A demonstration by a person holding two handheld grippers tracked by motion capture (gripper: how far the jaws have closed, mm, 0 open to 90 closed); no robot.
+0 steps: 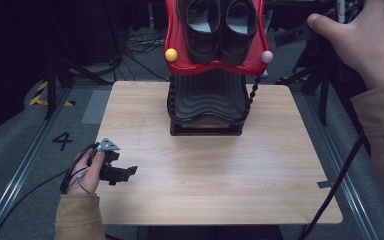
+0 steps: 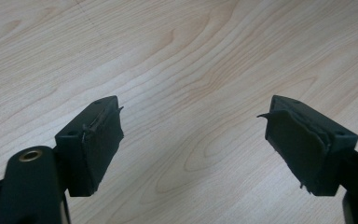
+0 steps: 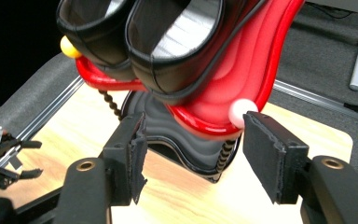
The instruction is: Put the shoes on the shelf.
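Shoes (image 3: 168,42) on red rack (image 1: 177,45), desk (image 1: 220,170) 12 o'clock.
Both grippers' jaws wide, empty: left (image 2: 193,140) idle at 8 o'clock, right (image 3: 193,158) nearing rack. Approach straight; avoid pink knob (image 3: 240,110).

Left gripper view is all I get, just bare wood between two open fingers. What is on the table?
Observer: A two-tier rack stands at the far middle; its red top tray holds a pair of black shoes.
Operator: And the lower tier?
Observer: The black bottom tray holds nothing.
Operator: Is the right gripper holding anything?
Observer: No; the right gripper is open, nothing between its fingers, facing the rack.
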